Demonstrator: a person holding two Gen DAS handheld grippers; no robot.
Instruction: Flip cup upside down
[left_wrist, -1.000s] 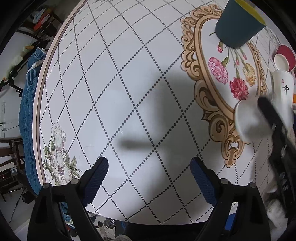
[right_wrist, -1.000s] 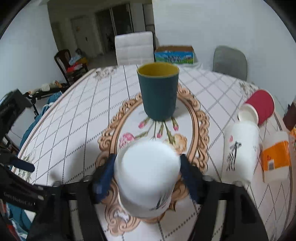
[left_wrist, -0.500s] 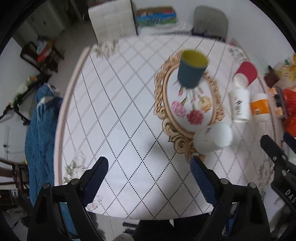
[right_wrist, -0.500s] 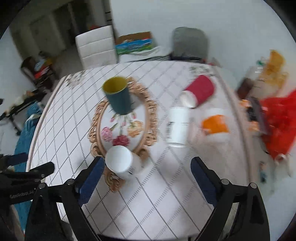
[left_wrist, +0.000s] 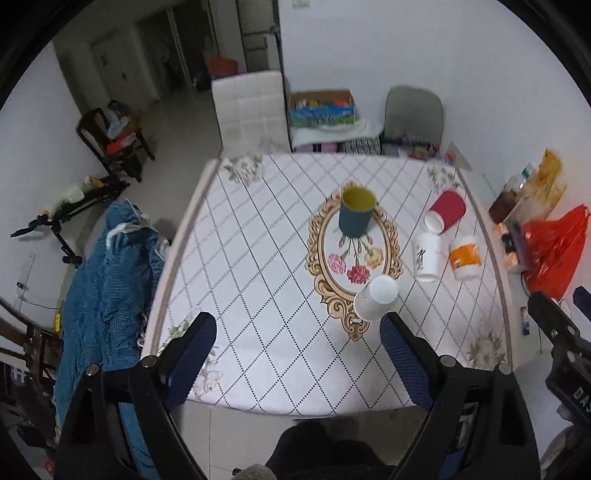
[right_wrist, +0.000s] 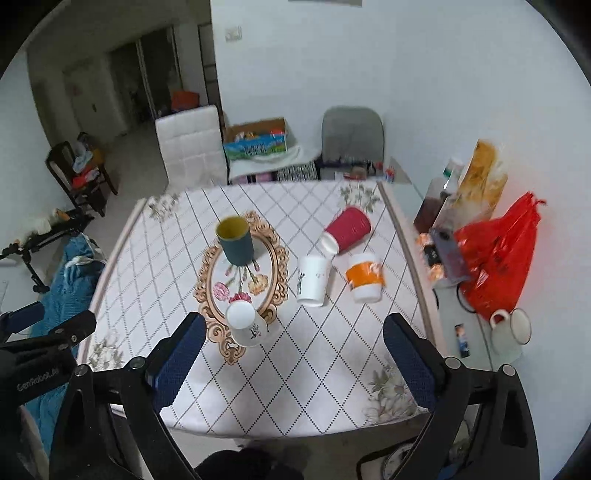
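Note:
A white paper cup (left_wrist: 375, 302) stands upside down, base up, on the near end of the gold oval on the tablecloth; it also shows in the right wrist view (right_wrist: 245, 328). My left gripper (left_wrist: 297, 360) is open and empty, held high above the table's near edge. My right gripper (right_wrist: 293, 362) is open and empty, also raised well back from the cup. Neither gripper touches anything.
A dark blue cup with yellow inside (left_wrist: 356, 216) stands upright at the oval's far end. A red cup (right_wrist: 347, 229), a white cup (right_wrist: 313, 280) and an orange-banded cup (right_wrist: 365, 282) lie on their sides at the right. A red bag (right_wrist: 498, 258) and a mug (right_wrist: 511, 330) sit on a side ledge.
My right gripper let go of the white cup, leaving it upside down on the table. Both grippers have pulled up and back, away from the table.

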